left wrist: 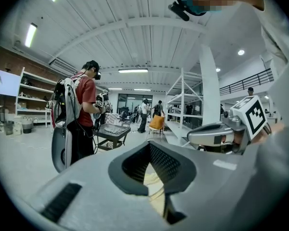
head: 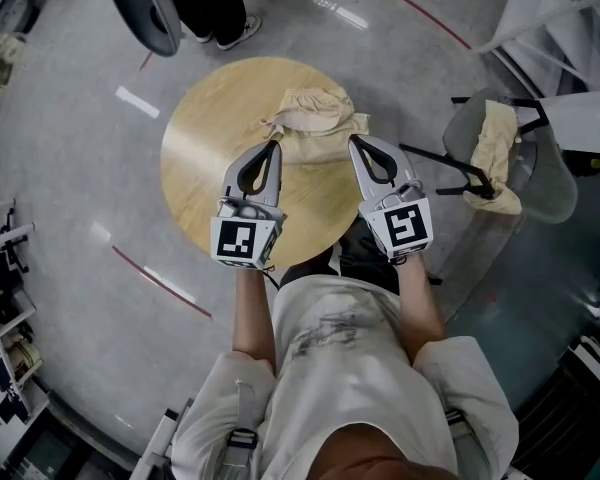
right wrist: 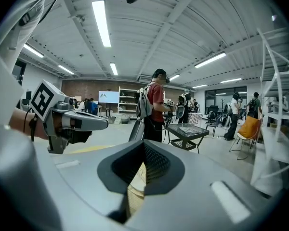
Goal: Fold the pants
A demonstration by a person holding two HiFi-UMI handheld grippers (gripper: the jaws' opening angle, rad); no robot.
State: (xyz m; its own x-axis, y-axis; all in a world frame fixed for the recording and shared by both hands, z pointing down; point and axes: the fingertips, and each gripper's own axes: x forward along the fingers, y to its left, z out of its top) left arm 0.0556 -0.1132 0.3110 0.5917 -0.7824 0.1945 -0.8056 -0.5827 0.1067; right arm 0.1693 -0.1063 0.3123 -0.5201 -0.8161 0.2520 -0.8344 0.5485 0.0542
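Beige pants (head: 315,120) lie in a crumpled heap on the far half of a round wooden table (head: 205,158). My left gripper (head: 274,145) hovers over the table with its tip at the heap's near left edge, jaws shut. The right gripper (head: 354,140) mirrors it at the heap's near right edge, also shut. I see no cloth lifted by either one. In the left gripper view my own jaws (left wrist: 154,150) are pressed together, with pale yellow showing through the slot, and the right gripper (left wrist: 216,133) floats beside them. The right gripper view shows the same, with the left gripper (right wrist: 79,121) alongside.
A grey chair (head: 545,183) with another beige cloth (head: 497,153) draped over it stands right of the table. A person (head: 215,3) stands beyond the table's far edge. A person in a red shirt (left wrist: 82,114) and a small dark table (left wrist: 111,131) are further off.
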